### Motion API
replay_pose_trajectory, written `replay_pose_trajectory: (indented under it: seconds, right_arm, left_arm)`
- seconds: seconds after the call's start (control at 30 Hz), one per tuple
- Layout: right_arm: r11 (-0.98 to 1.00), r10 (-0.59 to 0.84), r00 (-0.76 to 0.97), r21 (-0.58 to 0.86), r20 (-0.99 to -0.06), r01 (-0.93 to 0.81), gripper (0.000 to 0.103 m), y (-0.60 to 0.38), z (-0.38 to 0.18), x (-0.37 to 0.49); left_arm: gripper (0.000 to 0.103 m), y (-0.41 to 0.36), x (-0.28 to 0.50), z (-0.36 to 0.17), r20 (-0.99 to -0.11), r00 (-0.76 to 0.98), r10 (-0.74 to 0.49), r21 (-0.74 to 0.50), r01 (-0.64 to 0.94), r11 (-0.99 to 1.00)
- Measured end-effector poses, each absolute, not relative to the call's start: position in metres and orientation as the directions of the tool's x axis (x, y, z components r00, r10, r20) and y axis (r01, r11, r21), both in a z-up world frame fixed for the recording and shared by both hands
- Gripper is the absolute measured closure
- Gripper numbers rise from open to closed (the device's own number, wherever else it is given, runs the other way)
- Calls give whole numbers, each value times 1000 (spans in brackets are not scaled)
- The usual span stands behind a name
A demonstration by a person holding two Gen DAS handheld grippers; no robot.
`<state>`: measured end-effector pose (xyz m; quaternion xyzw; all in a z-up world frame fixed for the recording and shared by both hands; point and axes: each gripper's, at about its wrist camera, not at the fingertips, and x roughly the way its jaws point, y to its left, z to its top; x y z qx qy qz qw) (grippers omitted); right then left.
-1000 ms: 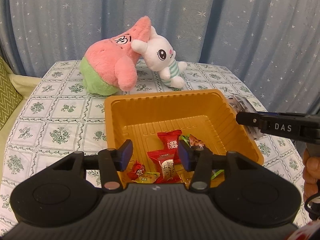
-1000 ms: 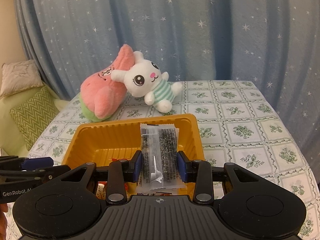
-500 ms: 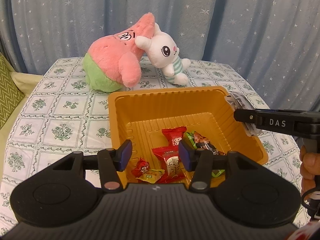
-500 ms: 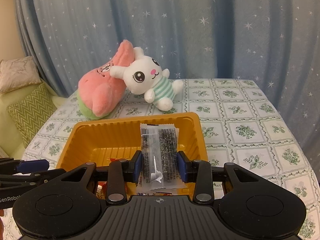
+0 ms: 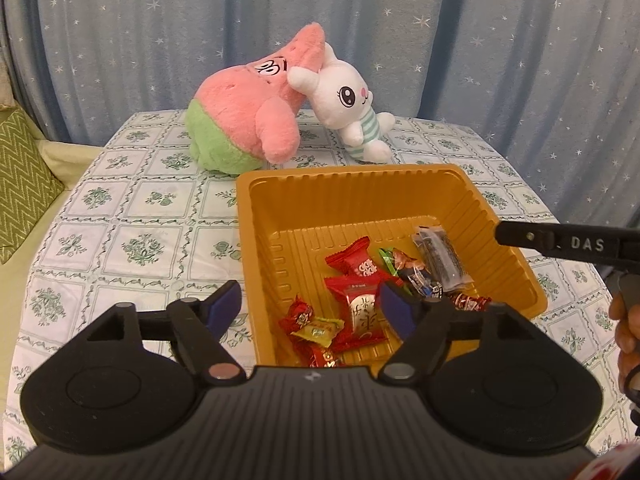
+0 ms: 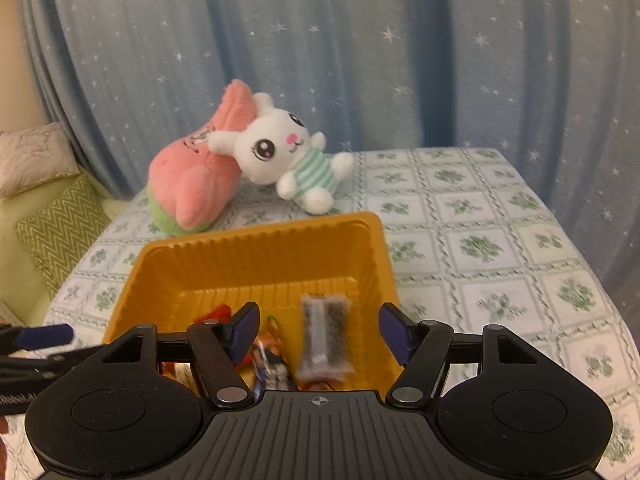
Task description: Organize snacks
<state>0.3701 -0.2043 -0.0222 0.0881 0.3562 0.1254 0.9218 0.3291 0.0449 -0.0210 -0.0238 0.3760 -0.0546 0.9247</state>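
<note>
Both jaws just opened: right gripper (image 6: 320,330) dropped the seaweed packet (image 6: 325,338) into the orange tray (image 6: 256,246); left gripper (image 5: 310,310) empty. Withdraw upward, clear of tray.

Your light is warm, indoor, fairly even; no hard glare anywhere; colours lean yellowish w/ a soft cast on the curtain (image 5: 440,40). Shadows are faint & diffuse; you get a weak one under the pink plush (image 5: 244,120) and inside the orange tray (image 5: 360,184) walls. Both views are fisheye: table (image 6: 500,240) edges bow, corners go dark w/ vignetting. Your left wrist view is sharp across most of the frame. Your right wrist view is softer overall; the dark seaweed packet (image 6: 325,336) is smeared by motion blur, wrappers beside it too; bg there slightly hazy.
</note>
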Motion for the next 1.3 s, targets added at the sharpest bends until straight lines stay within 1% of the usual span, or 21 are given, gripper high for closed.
replay_pose_trajectory:
  seconds: [0.1,0.17,0.23,0.4,0.57,0.77,0.83,0.9,1.13,1.3]
  right_arm:
    - [955,285,712,256,-642,-152,36,-211,-22,361]
    - [955,283,712,258,-643,-146,34,-214,-20,353]
    - [955,283,713,261,-642,-144,29,-216,-18,344]
    - [953,290,697,268,-656,-144,26,-219,-13,324]
    - [952,287,679,278,-676,-127,24,-224,-9,301]
    - [951,286,656,290,-698,-106,18,-232,-6,270]
    - [944,298,648,316,-701,-92,8,-237,-5,259]
    - [942,301,646,326,-701,-85,7,-241,-3,249]
    - [952,272,652,294,-708,-78,7,-245,6,210]
    - [945,287,656,317,-698,-75,7,-244,16,176]
  left_arm:
    - [16,44,320,-18,-688,718,-106,-78,73,994]
    - [13,42,313,-15,-688,719,-97,-71,66,995]
    - [8,41,305,-13,-691,718,-85,-66,54,996]
    - [1,39,281,-5,-689,722,-70,-68,33,997]
    - [0,35,258,3,-684,726,-63,-62,29,998]
    - [0,31,230,9,-694,719,-30,-38,5,999]
    - [0,32,220,11,-695,718,-30,-48,-5,999]
    - [0,32,210,13,-697,717,-22,-44,-11,999]
    - [0,31,174,22,-697,717,-12,-61,-43,997]
    - [0,29,149,31,-690,724,-16,-95,-68,993]
